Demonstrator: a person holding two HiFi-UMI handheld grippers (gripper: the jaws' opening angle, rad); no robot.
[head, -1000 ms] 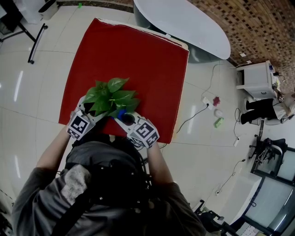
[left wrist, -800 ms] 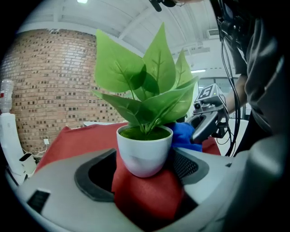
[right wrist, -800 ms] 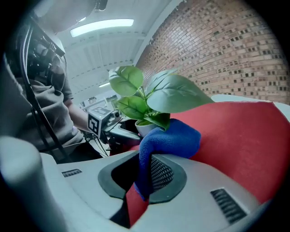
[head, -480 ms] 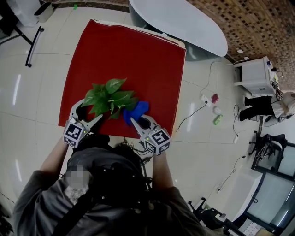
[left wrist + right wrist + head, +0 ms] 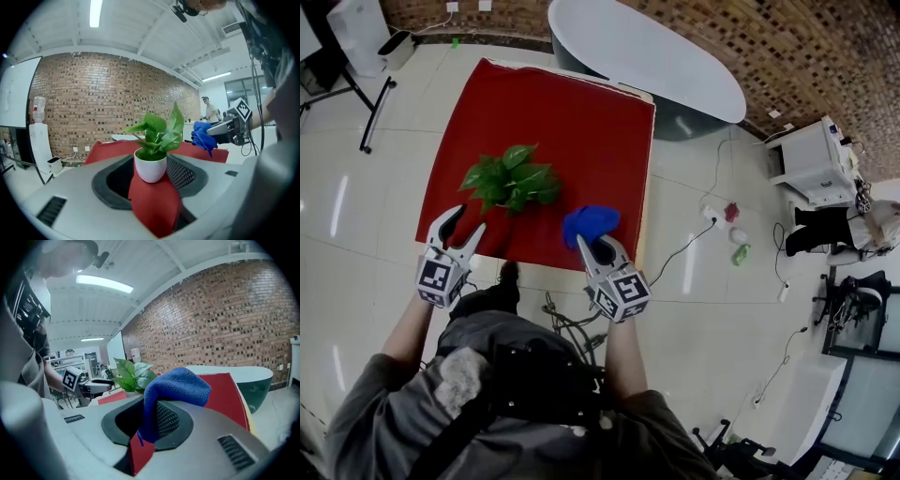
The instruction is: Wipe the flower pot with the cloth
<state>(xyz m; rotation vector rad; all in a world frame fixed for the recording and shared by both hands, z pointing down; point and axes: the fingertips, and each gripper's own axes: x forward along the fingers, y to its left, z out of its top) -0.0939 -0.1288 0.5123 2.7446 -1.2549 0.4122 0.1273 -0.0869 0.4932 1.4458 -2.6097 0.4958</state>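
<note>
Flower pot [image 5: 150, 166] stands on red table [image 5: 572, 112]; right tool [image 5: 595, 246] grips cloth [image 5: 589, 223].

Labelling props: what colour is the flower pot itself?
White; the flower pot shows best in the left gripper view.

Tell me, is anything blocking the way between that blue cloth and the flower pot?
Nothing visible does. The right gripper holds the blue cloth apart from the flower pot, with only bare red tabletop between them. Its leaves overhang it from above.

Flower pot [image 5: 150, 165] on table [image 5: 572, 103], cloth [image 5: 589, 223] rightward
</note>
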